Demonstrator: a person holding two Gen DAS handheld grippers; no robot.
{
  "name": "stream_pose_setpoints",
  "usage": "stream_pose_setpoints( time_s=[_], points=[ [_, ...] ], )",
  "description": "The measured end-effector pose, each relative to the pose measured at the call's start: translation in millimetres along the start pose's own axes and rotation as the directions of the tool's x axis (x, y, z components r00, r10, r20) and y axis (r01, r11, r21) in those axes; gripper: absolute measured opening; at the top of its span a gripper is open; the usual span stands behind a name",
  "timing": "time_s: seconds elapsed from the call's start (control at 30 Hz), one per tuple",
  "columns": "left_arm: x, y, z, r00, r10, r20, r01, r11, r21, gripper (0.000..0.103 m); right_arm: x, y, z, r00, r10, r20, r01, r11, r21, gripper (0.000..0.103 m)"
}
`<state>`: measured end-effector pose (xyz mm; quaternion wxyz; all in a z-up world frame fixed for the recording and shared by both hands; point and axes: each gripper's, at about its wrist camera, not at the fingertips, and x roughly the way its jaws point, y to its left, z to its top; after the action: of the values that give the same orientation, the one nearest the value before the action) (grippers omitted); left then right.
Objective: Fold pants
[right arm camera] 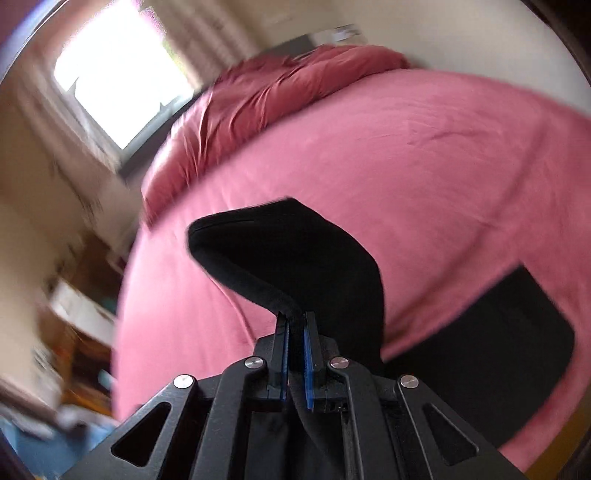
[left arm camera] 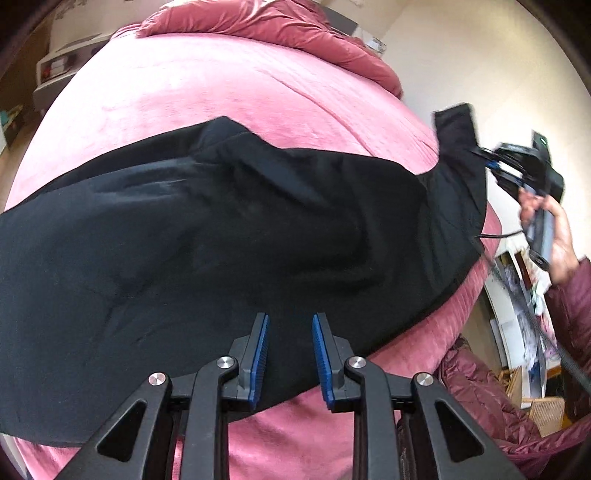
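Black pants (left arm camera: 229, 236) lie spread across a pink bed (left arm camera: 207, 85). My left gripper (left arm camera: 290, 325) is open, its blue-padded fingers just above the pants near the bed's near edge, holding nothing. My right gripper (right arm camera: 294, 321) is shut on an end of the pants (right arm camera: 295, 254) and lifts it off the bed; the cloth curls up and forward from the fingers. In the left wrist view the right gripper (left arm camera: 491, 158) is at the far right, with the lifted black cloth hanging from it. More of the pants (right arm camera: 509, 343) lies flat at the right.
A crumpled pink duvet (left arm camera: 266, 26) lies at the bed's far end. A window (right arm camera: 118, 74) is on the left wall. A white shelf with clutter (left arm camera: 524, 295) and a wicker basket (left arm camera: 546, 413) stand beside the bed. The person's maroon jacket sleeve (left arm camera: 569, 295) is at right.
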<state>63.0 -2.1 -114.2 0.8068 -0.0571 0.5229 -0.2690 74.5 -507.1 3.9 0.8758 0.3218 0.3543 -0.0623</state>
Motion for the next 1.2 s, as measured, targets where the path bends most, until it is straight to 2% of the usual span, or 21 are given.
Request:
stream_pose_setpoints(
  time_s=[0.13,0.2,0.37,0.43,0.47,0.6,0.63,0.73,0.93,1.03,1.07,1.2],
  points=[
    [6,-17,-3,1.000,0.003,-0.016,-0.001,0.997,0.074,0.025,-46,-65,-22,0.998,0.024,0.064,-0.035,0.981,0.191,0.007],
    [9,-31,-4,0.999,0.008,-0.031,-0.004,0.992,0.125,0.026,-50,-102,-34,0.997,0.023,0.069,-0.042,0.960,0.277,0.007],
    [16,-51,-8,0.997,0.028,-0.076,-0.011,0.978,0.206,0.028,-51,-175,-75,0.999,-0.046,0.021,0.033,0.910,0.414,0.011],
    [20,-58,-9,0.995,0.035,-0.088,-0.014,0.973,0.228,0.028,-47,-197,-83,0.999,-0.036,0.004,0.030,0.887,0.460,0.011],
    [22,-61,-10,0.995,0.038,-0.093,-0.015,0.971,0.239,0.028,-47,-205,-88,0.999,-0.041,-0.003,0.037,0.879,0.475,0.014],
    [29,-74,-11,0.993,0.052,-0.106,-0.020,0.958,0.287,0.029,-49,-221,-91,1.000,-0.026,0.014,0.016,0.865,0.501,0.041],
    [31,-76,-11,0.993,0.054,-0.107,-0.020,0.956,0.292,0.029,-50,-224,-89,0.999,-0.027,0.021,0.012,0.865,0.502,0.041],
    [37,-81,-10,0.992,0.058,-0.114,-0.022,0.956,0.291,0.030,-51,-228,-79,0.999,-0.026,0.038,0.003,0.862,0.507,0.041],
    [42,-84,-10,0.991,0.072,-0.115,-0.032,0.949,0.315,0.030,-40,-223,-59,0.997,-0.064,0.035,0.038,0.869,0.494,0.039],
    [44,-83,-9,0.991,0.069,-0.119,-0.029,0.952,0.306,0.030,-33,-220,-48,0.995,-0.096,0.013,0.078,0.876,0.476,0.018],
    [44,-81,-9,0.991,0.065,-0.119,-0.026,0.954,0.299,0.030,-35,-217,-45,0.993,-0.117,0.007,0.101,0.883,0.459,0.008],
    [31,-73,-9,0.995,0.015,-0.099,0.013,0.962,0.273,0.030,-63,-205,-37,0.990,-0.132,0.059,0.097,0.910,0.402,0.007]
  ],
)
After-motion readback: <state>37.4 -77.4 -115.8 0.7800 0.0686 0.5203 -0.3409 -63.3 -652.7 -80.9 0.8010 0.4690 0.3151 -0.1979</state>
